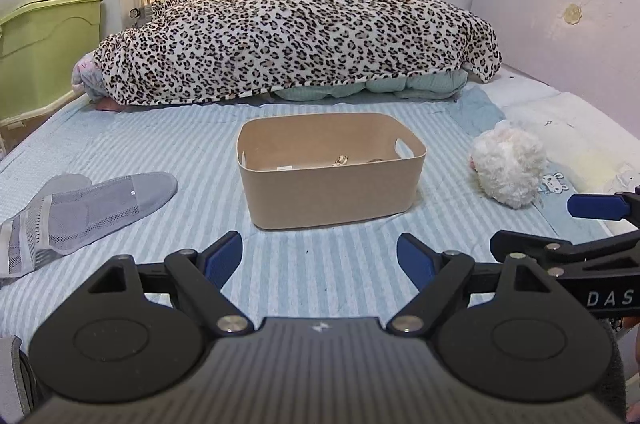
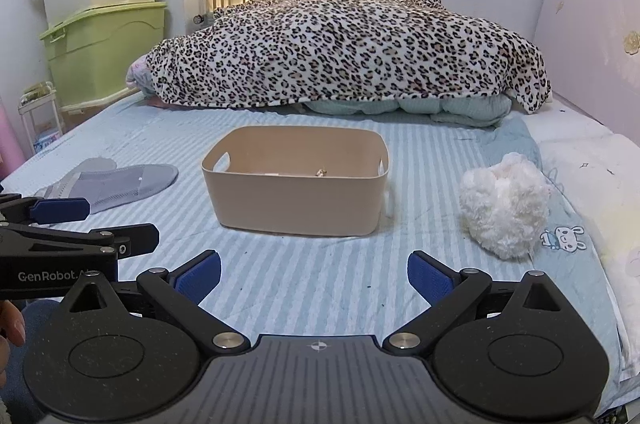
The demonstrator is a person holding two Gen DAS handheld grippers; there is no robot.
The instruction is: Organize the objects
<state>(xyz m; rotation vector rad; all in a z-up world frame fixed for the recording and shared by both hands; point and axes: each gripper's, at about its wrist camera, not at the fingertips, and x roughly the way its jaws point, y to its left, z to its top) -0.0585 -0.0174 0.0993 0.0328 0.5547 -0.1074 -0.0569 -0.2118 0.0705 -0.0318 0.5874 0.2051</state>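
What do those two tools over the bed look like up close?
Both the left tool and the right tool are matte black plastic with round pivot discs, silver screws, ribbed grey bodies and blue finger pads. White lettering reads "DAS" on one side and "GenRobot" on the other. No cables or sleeves show.

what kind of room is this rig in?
Most likely a home bedroom: the work surface is a bed with a striped sheet, a leopard-print blanket is heaped over bedding, and plastic storage bins are stacked alongside.

Striped bed [image 2: 304,280], tan bin [image 2: 296,179], grey sock [image 2: 120,183], white plush [image 2: 504,207], leopard blanket [image 2: 352,51]
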